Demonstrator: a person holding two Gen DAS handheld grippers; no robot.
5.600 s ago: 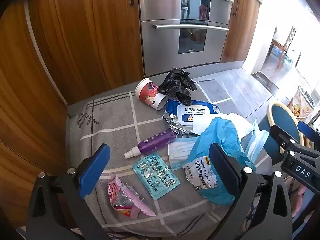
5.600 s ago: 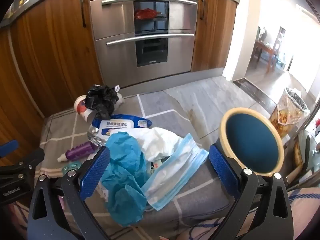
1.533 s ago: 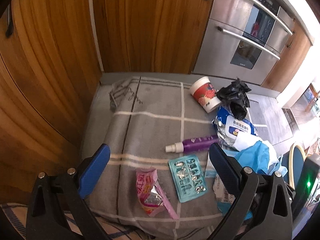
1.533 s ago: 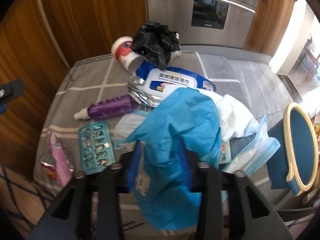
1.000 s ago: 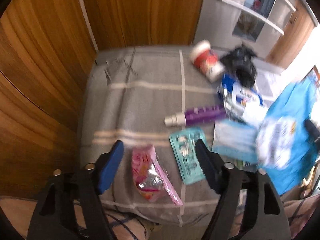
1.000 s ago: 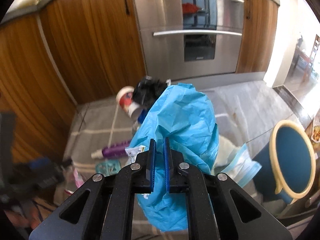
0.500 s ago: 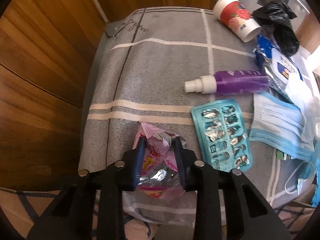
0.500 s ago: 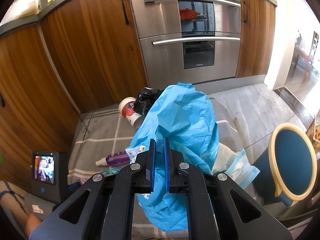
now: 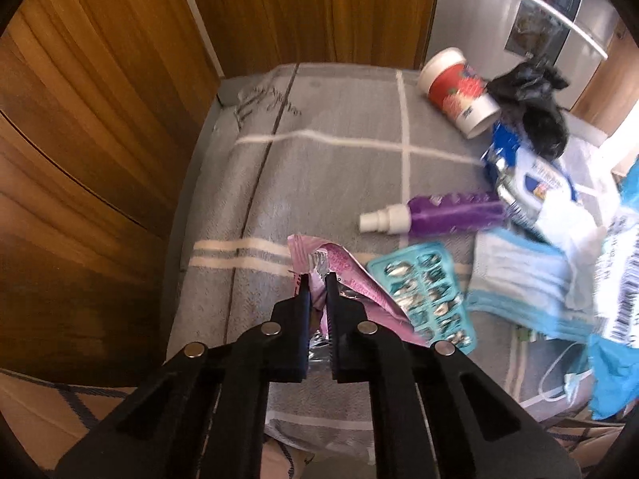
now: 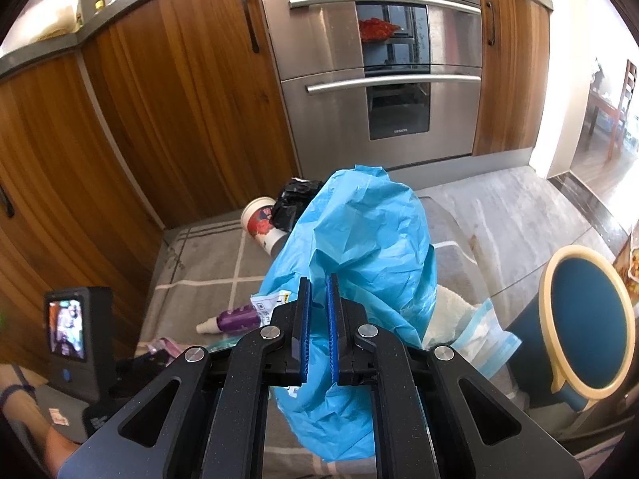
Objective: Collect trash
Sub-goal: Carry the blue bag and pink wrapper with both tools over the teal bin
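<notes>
Two grippers engaged | left gripper clenched on pink wrapper | right gripper clenched on blue plastic bag, raised above grey cloth

Your daylight enters from the right in both views: the doorway beyond the oven is blown out to white. Your left wrist view shows motion blur at its right edge, where the barcode label and face masks smear (text unreadable). The spray bottle stays fairly sharp. Fisheye distortion bends the wooden cabinet doors, and black vignetting cuts every corner. The stainless oven front carries soft glare.
</notes>
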